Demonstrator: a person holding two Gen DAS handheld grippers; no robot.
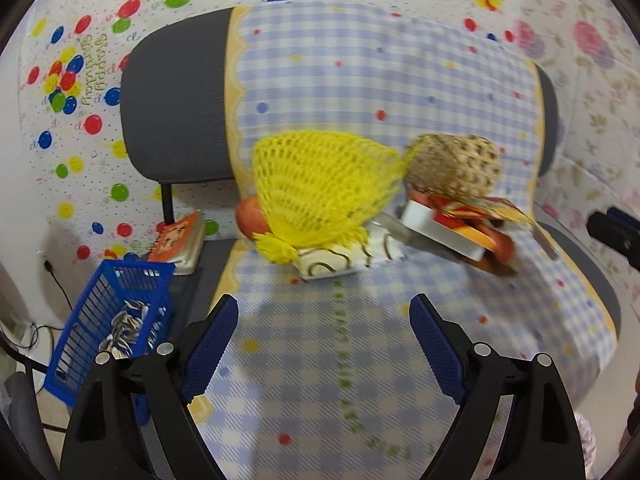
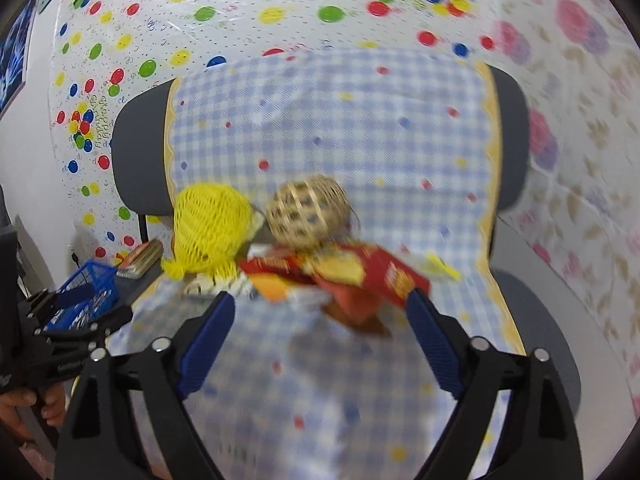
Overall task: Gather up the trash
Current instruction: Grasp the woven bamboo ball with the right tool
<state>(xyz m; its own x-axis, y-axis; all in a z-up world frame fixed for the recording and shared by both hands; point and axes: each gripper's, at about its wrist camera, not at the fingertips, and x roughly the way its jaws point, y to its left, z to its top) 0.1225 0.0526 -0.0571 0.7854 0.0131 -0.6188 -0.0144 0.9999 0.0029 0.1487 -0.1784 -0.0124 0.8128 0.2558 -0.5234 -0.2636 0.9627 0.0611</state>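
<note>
Both tongs, the left gripper (image 1: 324,344) and right gripper (image 2: 322,340), hover spread and empty before the light, crinkly red snack wrapper (image 2: 360,276), best pinched at its near edge.

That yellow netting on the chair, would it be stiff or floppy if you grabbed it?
The yellow mesh net is probably floppy: its open weave bulges loosely and gathers into a tassel. It looks light for its size, since you can see through it. It may snag, because it lies against the woven ball and over the patterned wrapper.
</note>
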